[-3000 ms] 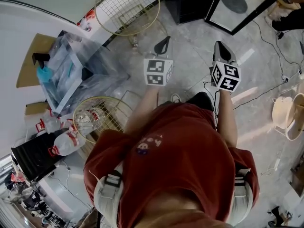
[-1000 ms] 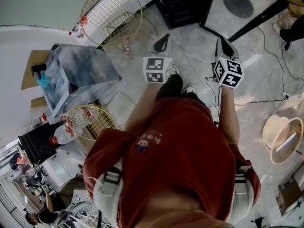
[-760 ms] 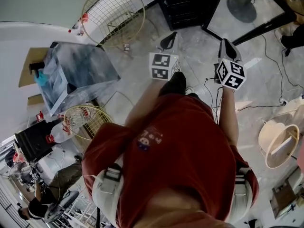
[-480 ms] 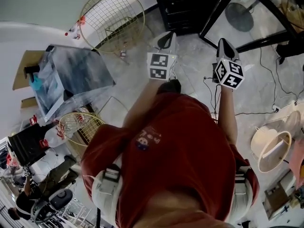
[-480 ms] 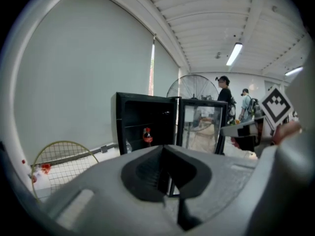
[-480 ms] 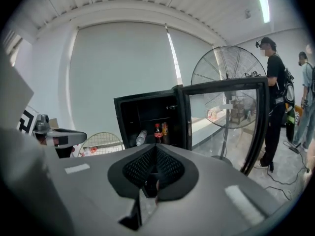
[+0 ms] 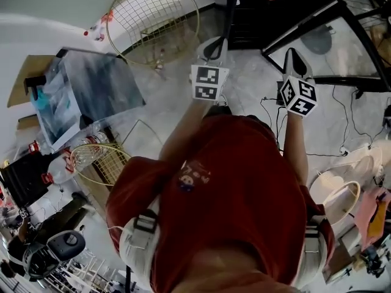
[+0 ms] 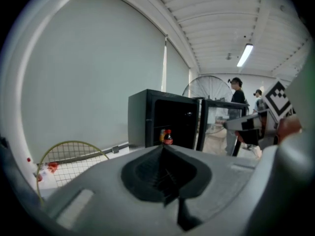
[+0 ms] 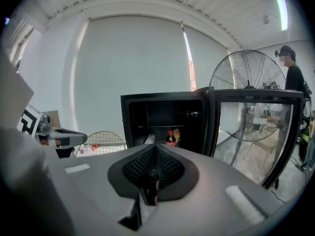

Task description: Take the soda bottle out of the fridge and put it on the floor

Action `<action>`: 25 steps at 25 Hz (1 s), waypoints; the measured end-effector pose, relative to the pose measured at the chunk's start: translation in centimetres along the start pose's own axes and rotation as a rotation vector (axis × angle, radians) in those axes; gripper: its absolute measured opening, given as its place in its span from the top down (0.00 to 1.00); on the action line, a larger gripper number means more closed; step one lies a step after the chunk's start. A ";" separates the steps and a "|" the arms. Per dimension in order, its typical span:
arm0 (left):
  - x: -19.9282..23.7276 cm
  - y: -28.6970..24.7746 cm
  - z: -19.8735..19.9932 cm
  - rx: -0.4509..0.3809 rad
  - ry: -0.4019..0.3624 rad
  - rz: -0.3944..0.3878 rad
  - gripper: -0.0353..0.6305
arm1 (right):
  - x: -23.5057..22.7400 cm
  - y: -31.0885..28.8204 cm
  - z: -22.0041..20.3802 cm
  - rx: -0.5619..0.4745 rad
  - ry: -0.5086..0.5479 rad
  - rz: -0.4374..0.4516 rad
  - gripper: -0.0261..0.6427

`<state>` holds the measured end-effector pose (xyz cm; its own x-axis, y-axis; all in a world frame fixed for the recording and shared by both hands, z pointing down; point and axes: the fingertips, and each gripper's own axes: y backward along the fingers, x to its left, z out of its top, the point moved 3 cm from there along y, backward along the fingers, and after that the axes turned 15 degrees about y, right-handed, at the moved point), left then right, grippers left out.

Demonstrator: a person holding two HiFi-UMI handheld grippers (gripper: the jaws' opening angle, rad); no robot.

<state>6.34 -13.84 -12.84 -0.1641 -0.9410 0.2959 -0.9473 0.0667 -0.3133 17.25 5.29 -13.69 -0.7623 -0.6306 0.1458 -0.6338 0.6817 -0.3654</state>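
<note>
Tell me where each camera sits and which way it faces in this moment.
Head view: on the person's head, looking steeply down at the grey marble floor; the red shirt, left gripper and right gripper show.
Left gripper view: on the left gripper, facing forward toward the open black fridge; its own shut fingers fill the bottom.
Right gripper view: on the right gripper, facing the same fridge; its shut fingers show below.
Shared: both gripper views show the red-capped dark soda bottle inside the fridge.

likely a studio or lab: marble floor, big standing fan, glass-door fridge.
</note>
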 end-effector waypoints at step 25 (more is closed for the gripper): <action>-4.6 -11.2 0.8 -0.043 0.089 0.312 0.95 | -10.4 -12.3 -0.7 -0.035 0.057 0.330 0.96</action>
<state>17.93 -10.54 -11.36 -0.4695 -0.8407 0.2698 -0.8582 0.3626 -0.3634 32.85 3.75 -10.11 -0.9325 -0.3530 0.0764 -0.3553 0.8586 -0.3696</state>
